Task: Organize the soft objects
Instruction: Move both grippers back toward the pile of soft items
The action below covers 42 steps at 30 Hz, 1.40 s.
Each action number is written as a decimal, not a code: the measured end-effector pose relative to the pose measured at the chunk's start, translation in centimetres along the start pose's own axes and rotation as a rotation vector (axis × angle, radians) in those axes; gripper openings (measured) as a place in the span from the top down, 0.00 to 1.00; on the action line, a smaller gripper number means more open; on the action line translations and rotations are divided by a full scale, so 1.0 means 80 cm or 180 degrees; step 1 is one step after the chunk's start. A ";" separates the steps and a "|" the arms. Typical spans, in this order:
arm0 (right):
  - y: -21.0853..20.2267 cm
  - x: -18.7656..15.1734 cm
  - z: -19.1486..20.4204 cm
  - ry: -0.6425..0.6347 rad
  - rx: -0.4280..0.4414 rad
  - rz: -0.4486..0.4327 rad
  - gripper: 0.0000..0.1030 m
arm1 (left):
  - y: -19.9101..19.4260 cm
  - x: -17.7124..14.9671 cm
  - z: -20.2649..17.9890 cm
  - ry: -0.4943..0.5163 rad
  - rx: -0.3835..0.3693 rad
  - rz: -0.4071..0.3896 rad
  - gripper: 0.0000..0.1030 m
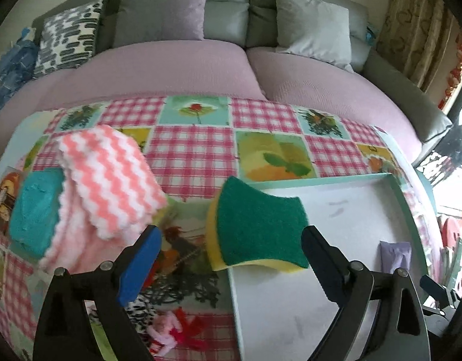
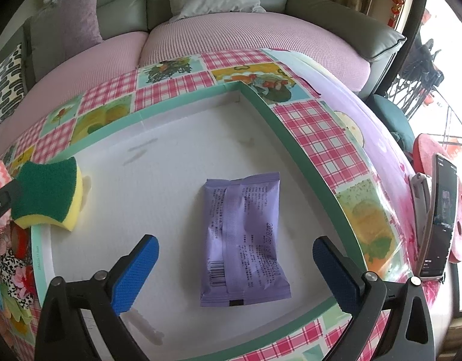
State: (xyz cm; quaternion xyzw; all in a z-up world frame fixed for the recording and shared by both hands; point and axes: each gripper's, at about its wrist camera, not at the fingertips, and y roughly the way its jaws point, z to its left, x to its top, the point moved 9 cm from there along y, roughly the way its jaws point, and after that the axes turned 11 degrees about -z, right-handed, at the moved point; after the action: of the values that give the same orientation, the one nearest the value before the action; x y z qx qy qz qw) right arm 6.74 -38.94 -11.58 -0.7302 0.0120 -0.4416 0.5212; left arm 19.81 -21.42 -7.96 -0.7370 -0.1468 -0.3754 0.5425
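Note:
A green-and-yellow sponge (image 1: 258, 225) lies over the left rim of the white tray (image 1: 366, 198), tilted. My left gripper (image 1: 231, 258) is open just in front of it, jaws apart on either side, not touching. To the left lie a pink-and-white zigzag cloth (image 1: 110, 180) and a teal sponge (image 1: 35, 210). In the right wrist view, my right gripper (image 2: 235, 266) is open above a purple soft packet (image 2: 243, 240) lying flat in the tray (image 2: 158, 168). The sponge (image 2: 47, 192) shows on the tray's left rim.
The table has a pink checked patchwork cover (image 1: 194, 150). Pink and red hair ties (image 1: 173, 328) lie near the front left. A phone on a stand (image 2: 441, 216) stands at the right edge. A sofa with cushions (image 1: 182, 69) lies behind.

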 end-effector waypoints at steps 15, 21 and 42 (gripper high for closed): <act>0.000 -0.001 -0.003 0.0012 -0.0010 0.0007 0.00 | 0.004 -0.026 -0.070 0.0339 -0.0598 0.0175 0.09; 0.001 -0.001 -0.004 0.0017 -0.0019 0.0019 0.00 | -0.002 -0.028 -0.079 0.0402 -0.0663 0.0176 0.09; -0.033 0.010 0.049 -0.0020 0.0409 -0.0163 0.00 | -0.084 0.020 0.038 0.0456 0.0792 -0.0249 0.09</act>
State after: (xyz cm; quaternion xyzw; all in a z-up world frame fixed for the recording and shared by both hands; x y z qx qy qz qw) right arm 8.64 -35.21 -9.27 -0.6967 -0.0367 -0.4524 0.5555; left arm 17.88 -16.49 -2.58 -0.6291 -0.1818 -0.4267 0.6238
